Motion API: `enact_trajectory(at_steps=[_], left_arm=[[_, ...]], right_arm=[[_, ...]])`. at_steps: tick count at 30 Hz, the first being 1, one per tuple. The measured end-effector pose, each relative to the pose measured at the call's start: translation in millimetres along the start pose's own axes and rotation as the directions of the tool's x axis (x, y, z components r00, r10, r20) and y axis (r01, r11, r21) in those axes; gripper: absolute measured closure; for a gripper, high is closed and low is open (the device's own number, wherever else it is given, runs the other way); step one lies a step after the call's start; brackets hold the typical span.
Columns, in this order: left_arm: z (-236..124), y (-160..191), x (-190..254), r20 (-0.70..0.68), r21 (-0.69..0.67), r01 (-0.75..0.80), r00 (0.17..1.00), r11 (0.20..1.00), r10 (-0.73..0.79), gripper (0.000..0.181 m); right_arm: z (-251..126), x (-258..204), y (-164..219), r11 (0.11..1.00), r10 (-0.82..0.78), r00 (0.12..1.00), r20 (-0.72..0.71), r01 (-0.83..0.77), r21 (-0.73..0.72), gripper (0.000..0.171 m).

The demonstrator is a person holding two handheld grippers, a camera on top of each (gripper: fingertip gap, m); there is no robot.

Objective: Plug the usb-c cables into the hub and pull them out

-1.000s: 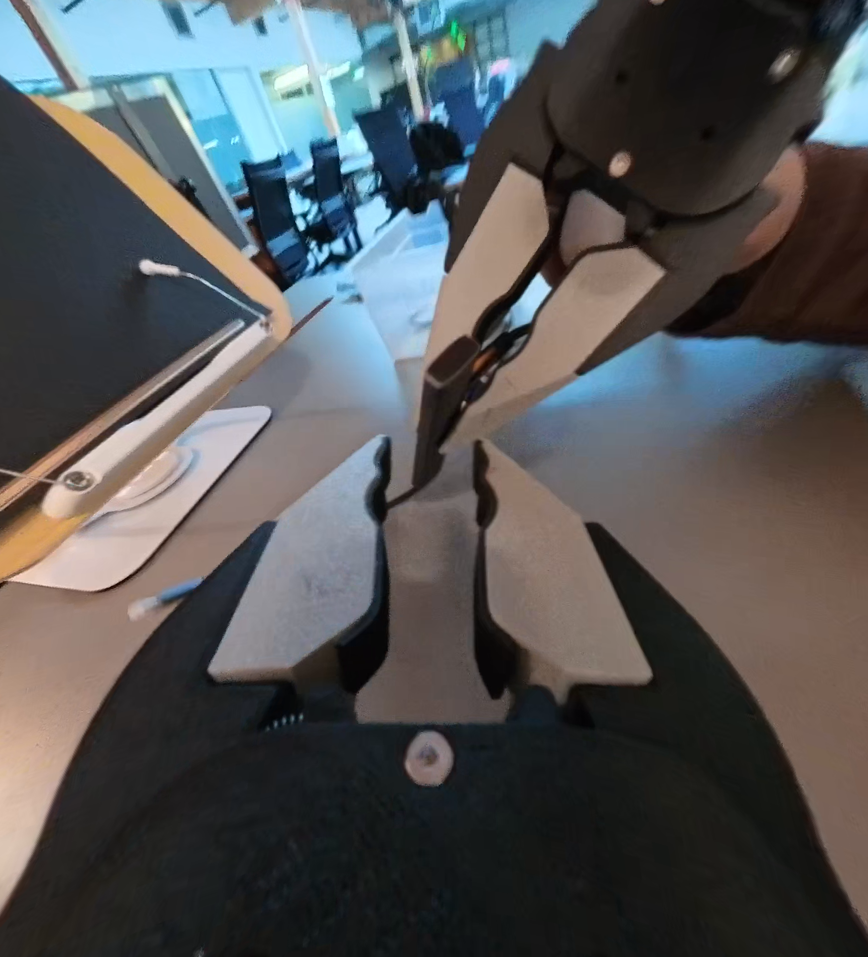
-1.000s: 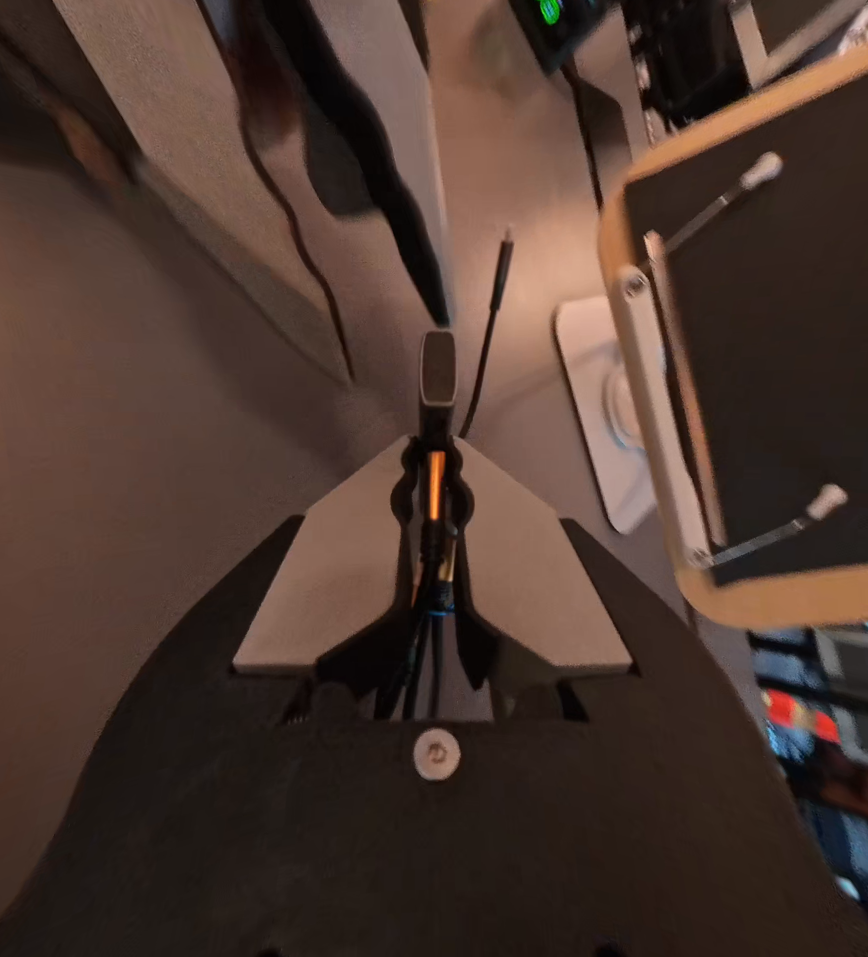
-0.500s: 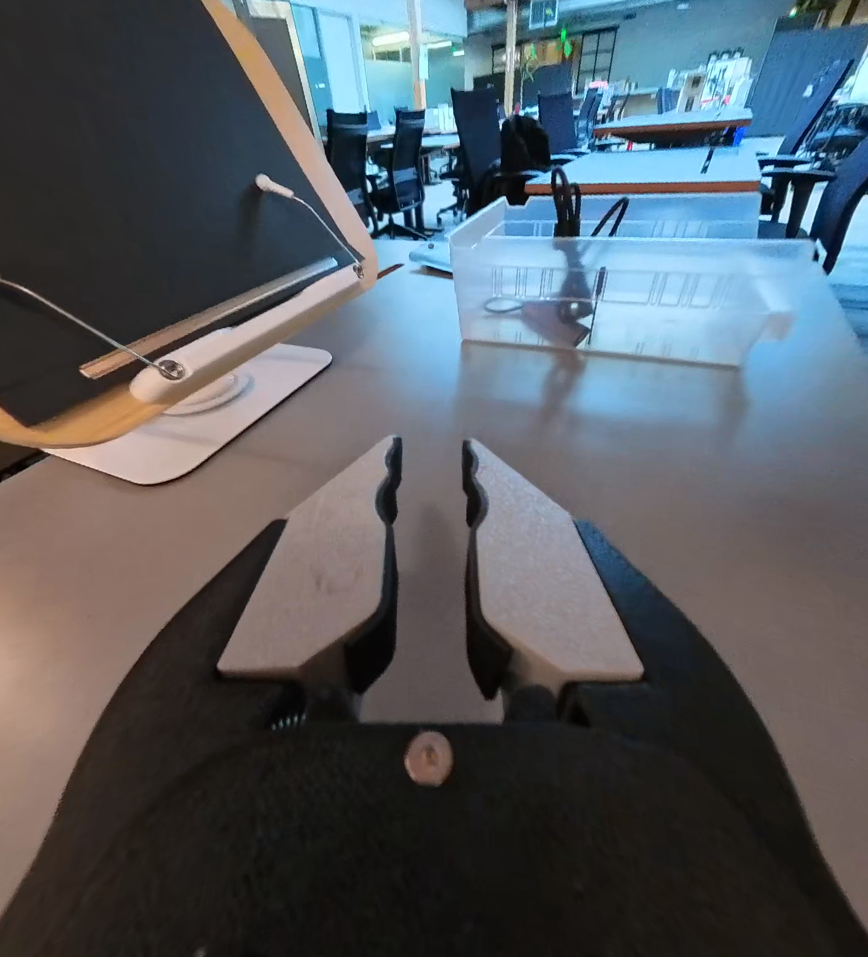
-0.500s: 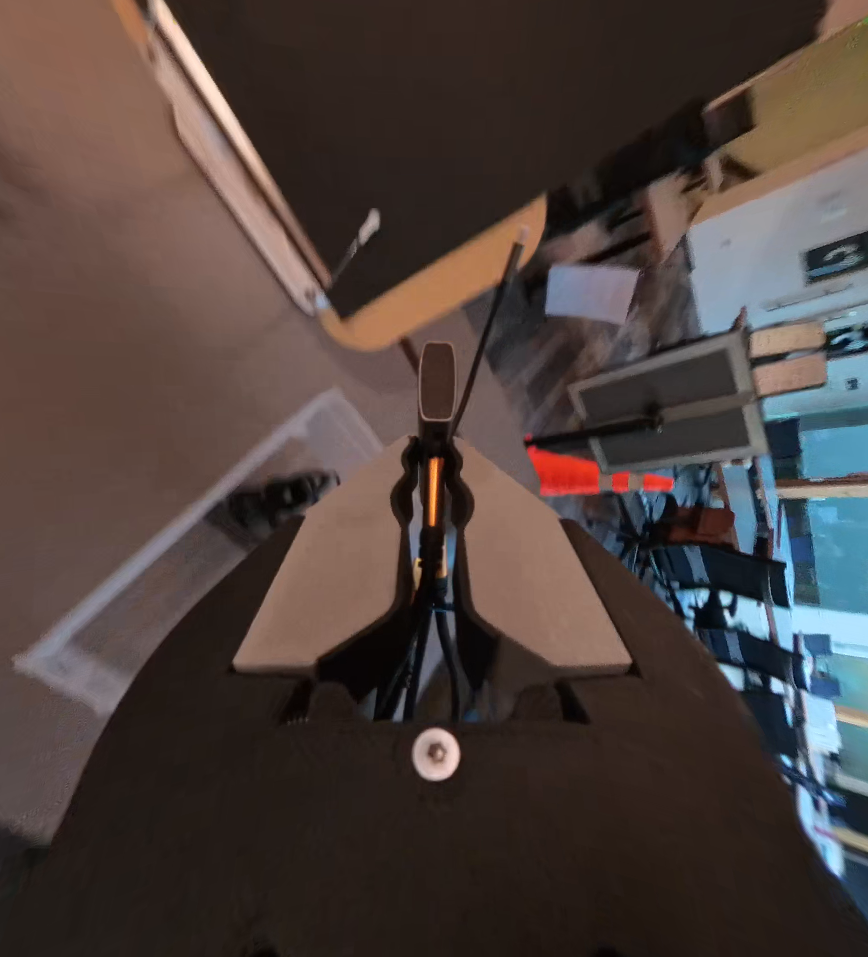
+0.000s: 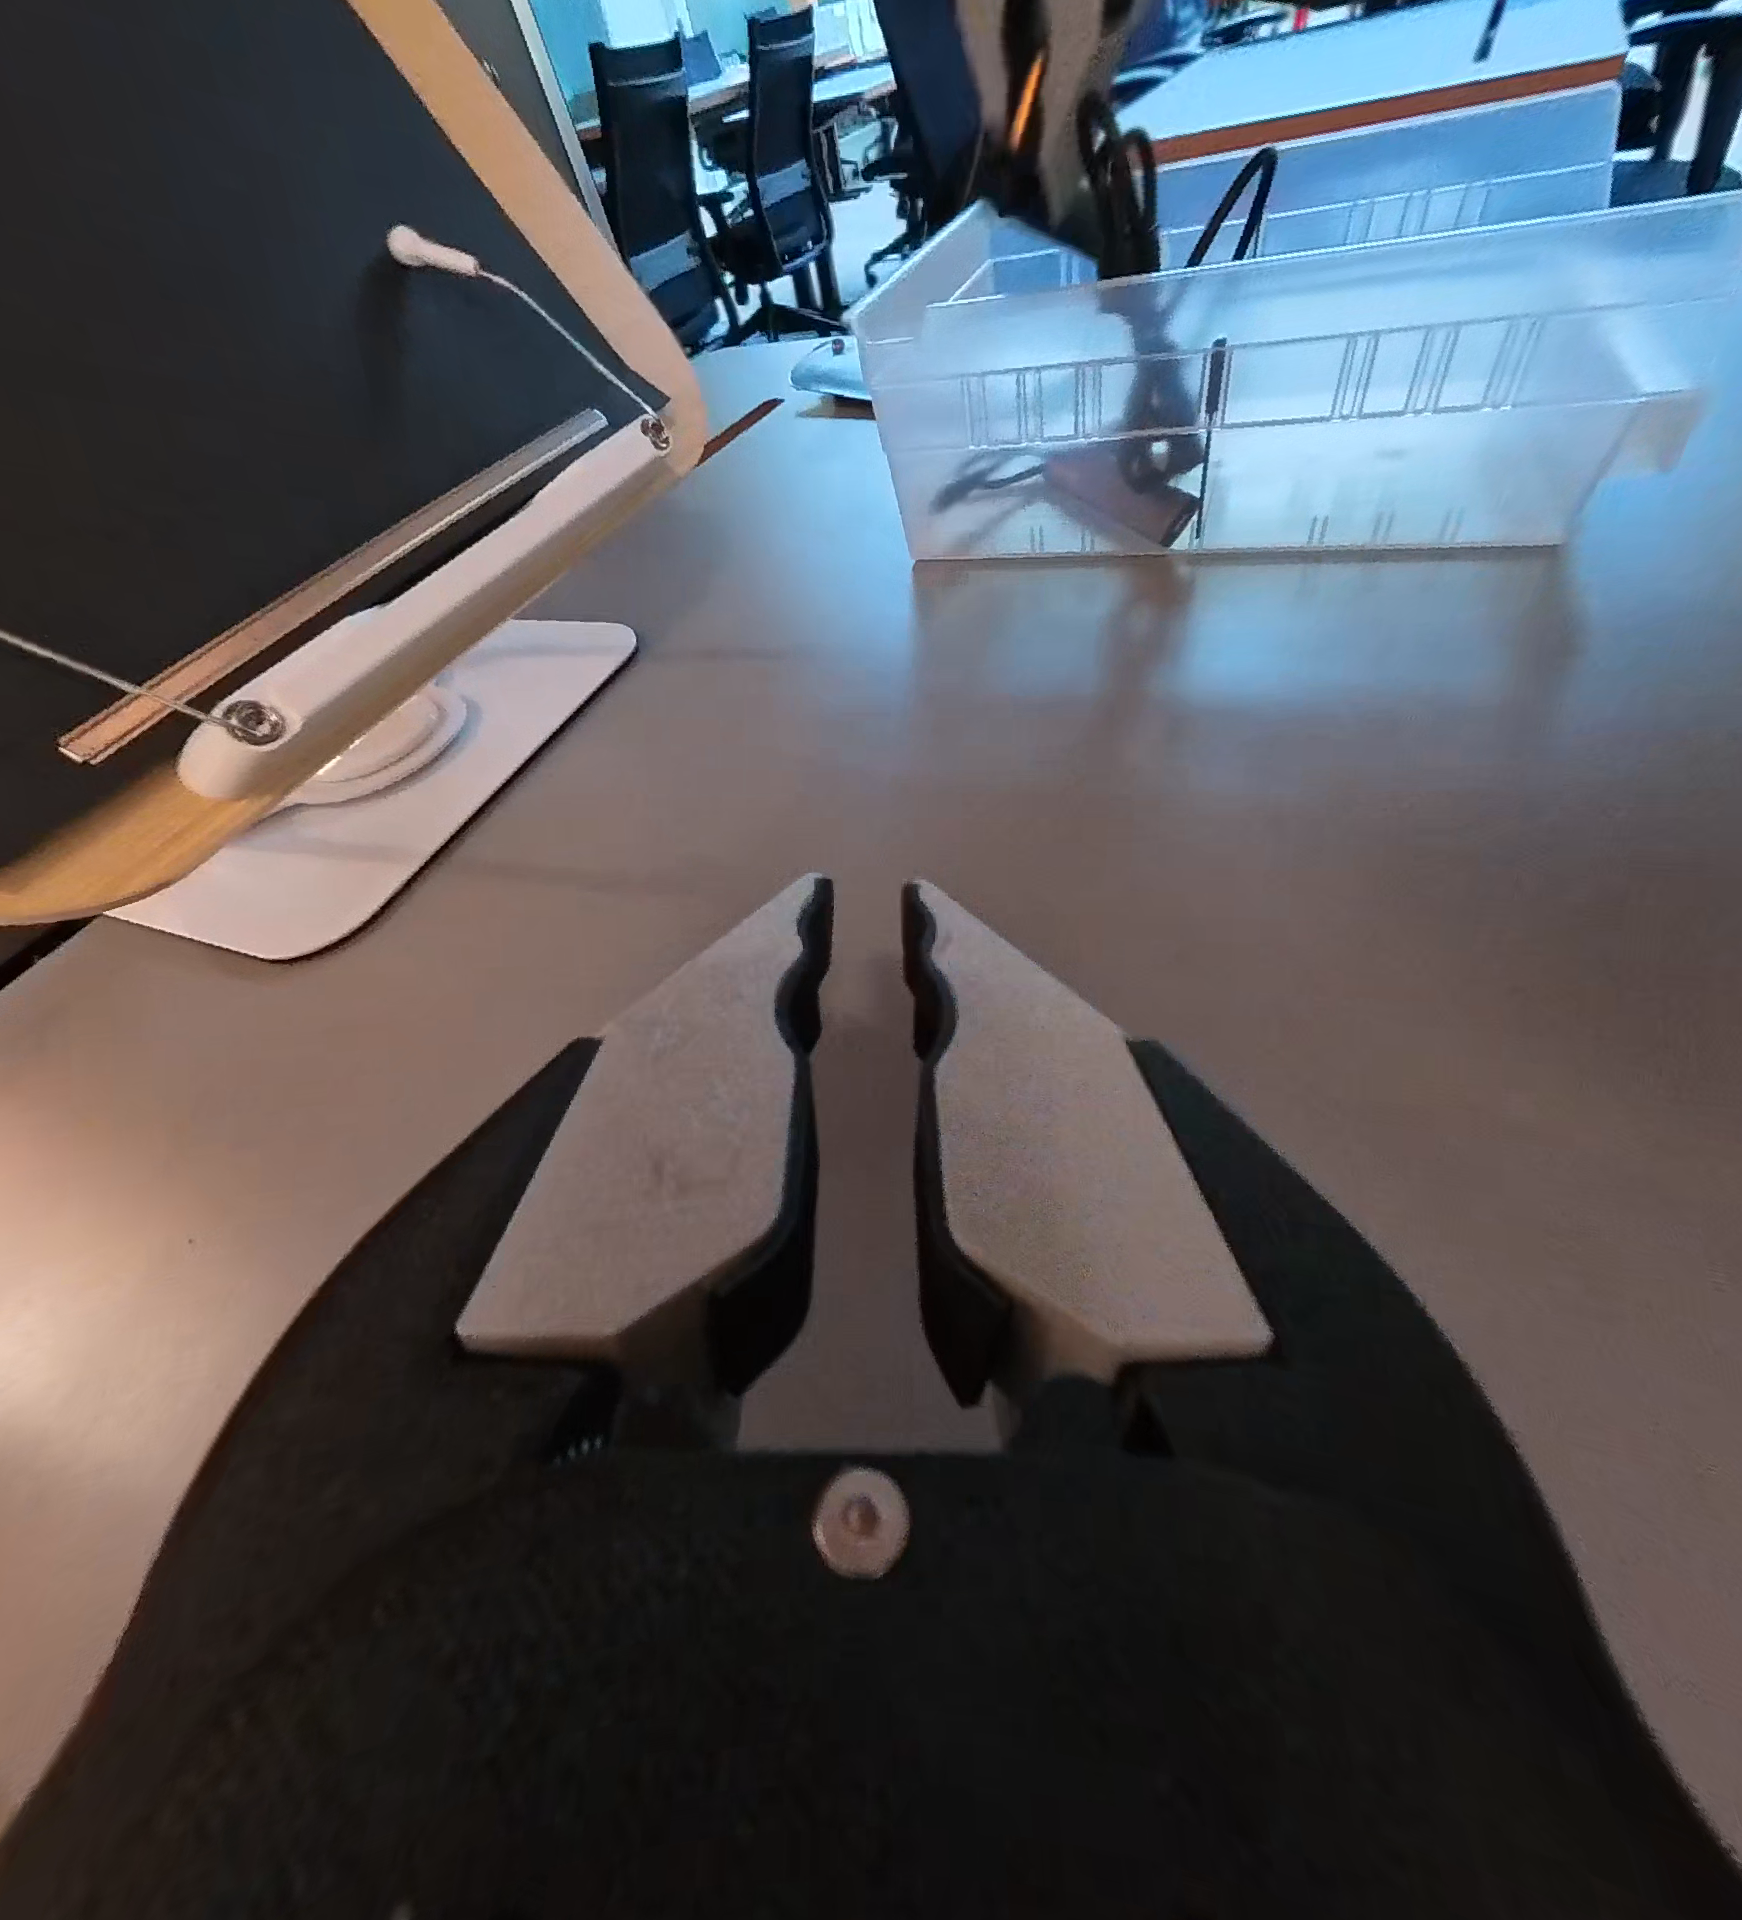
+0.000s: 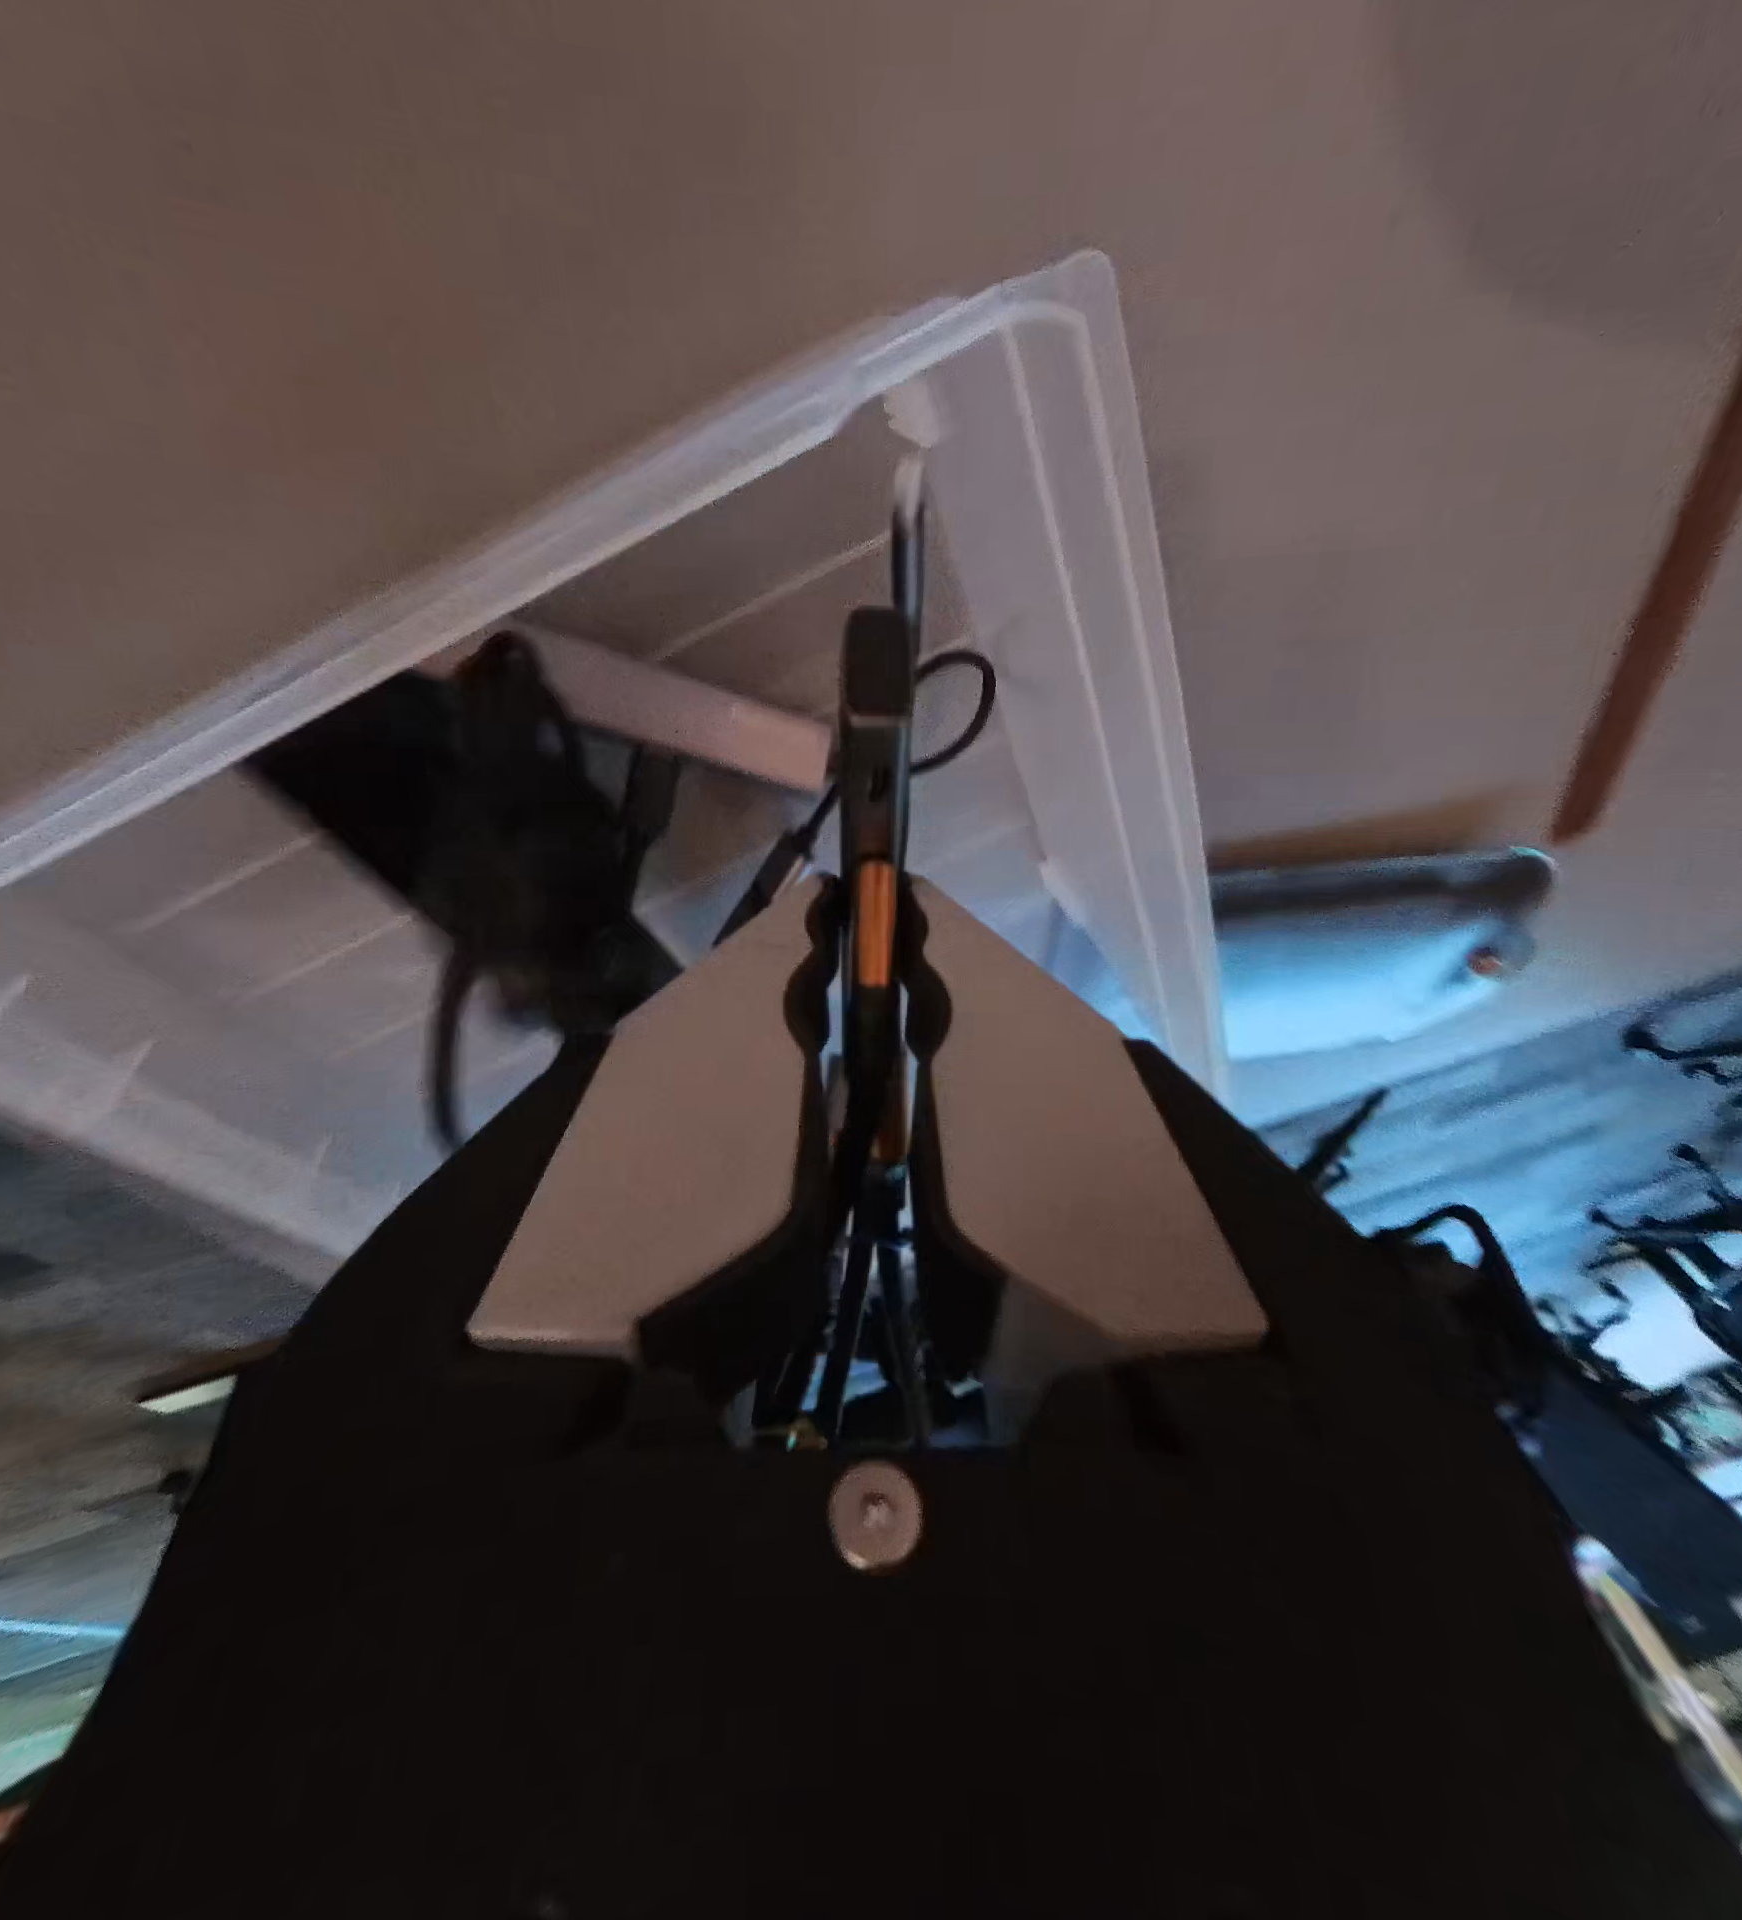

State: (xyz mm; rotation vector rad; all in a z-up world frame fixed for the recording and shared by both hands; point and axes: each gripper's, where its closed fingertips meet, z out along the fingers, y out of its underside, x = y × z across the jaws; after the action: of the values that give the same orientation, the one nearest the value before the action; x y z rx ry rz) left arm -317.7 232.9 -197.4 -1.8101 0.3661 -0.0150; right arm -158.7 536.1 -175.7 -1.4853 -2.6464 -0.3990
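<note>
The right tongs (image 6: 872,894), clenched on the slim dark-grey metal hub (image 6: 875,727) with its bundled black and orange cables (image 6: 875,930), have swung away from the left tongs (image 5: 867,904) and now hang over the clear plastic storage bin (image 6: 1075,582) at the far side of the grey bench (image 5: 1366,831). A second earlier the two tongs met over the bench; now the left tongs sit released and empty, low and near, well apart from the bin. I judge the plugging and pulling finished and the hub about to be dropped among the black cables (image 6: 524,790) already lying in the bin. No brand, label or writing can be read on the hub, the bin or the tilted black board on its white stand (image 5: 358,748) at left.
</note>
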Motion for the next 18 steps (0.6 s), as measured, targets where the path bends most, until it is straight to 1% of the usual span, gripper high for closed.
enact_trajectory(at_steps=[2,5,7,8,9,11,13,14,15,16,18], left_arm=[[0,-1,1,0.005,-0.002,-0.022,1.000,1.000,0.022,0.172],[2,-4,6,-0.013,0.003,-0.025,1.000,1.000,0.025,0.173],[3,-6,10,-0.029,0.004,-0.018,0.999,1.000,0.018,0.172],[4,-6,11,-0.035,0.004,-0.018,0.999,1.000,0.018,0.172],[4,-6,13,-0.040,0.001,-0.019,0.999,1.000,0.019,0.172],[5,-4,14,-0.045,-0.005,-0.022,0.999,1.000,0.021,0.172],[6,-3,16,-0.049,-0.013,-0.026,0.998,1.000,0.026,0.172],[7,-2,16,-0.048,-0.016,-0.029,0.998,0.999,0.029,0.172],[7,-1,15,-0.046,-0.018,-0.031,0.998,0.999,0.030,0.172],[7,-1,15,-0.044,-0.018,-0.031,0.999,0.999,0.030,0.172],[7,-2,13,-0.038,-0.013,-0.029,0.999,0.999,0.028,0.172]], right_arm=[[37,5,2,0.999,0.037,0.997,0.067,-0.036,-0.012,0.164],[81,0,17,0.990,0.122,0.974,0.193,-0.105,-0.096,0.164],[94,1,22,0.981,0.163,0.961,0.222,-0.133,-0.143,0.162],[94,3,21,0.981,0.163,0.963,0.217,-0.134,-0.141,0.162],[88,9,16,0.984,0.157,0.969,0.192,-0.138,-0.110,0.162],[62,27,3,0.986,0.165,0.979,0.116,-0.167,0.008,0.160],[22,49,-6,0.966,0.213,0.976,0.039,-0.216,0.139,0.144],[1,60,-7,0.951,0.247,0.969,-0.002,-0.242,0.191,0.130],[-18,70,-5,0.936,0.284,0.958,-0.049,-0.266,0.229,0.122],[-35,79,1,0.927,0.319,0.942,-0.099,-0.289,0.240,0.121],[-63,98,23,0.916,0.385,0.890,-0.244,-0.336,0.218,0.122]])
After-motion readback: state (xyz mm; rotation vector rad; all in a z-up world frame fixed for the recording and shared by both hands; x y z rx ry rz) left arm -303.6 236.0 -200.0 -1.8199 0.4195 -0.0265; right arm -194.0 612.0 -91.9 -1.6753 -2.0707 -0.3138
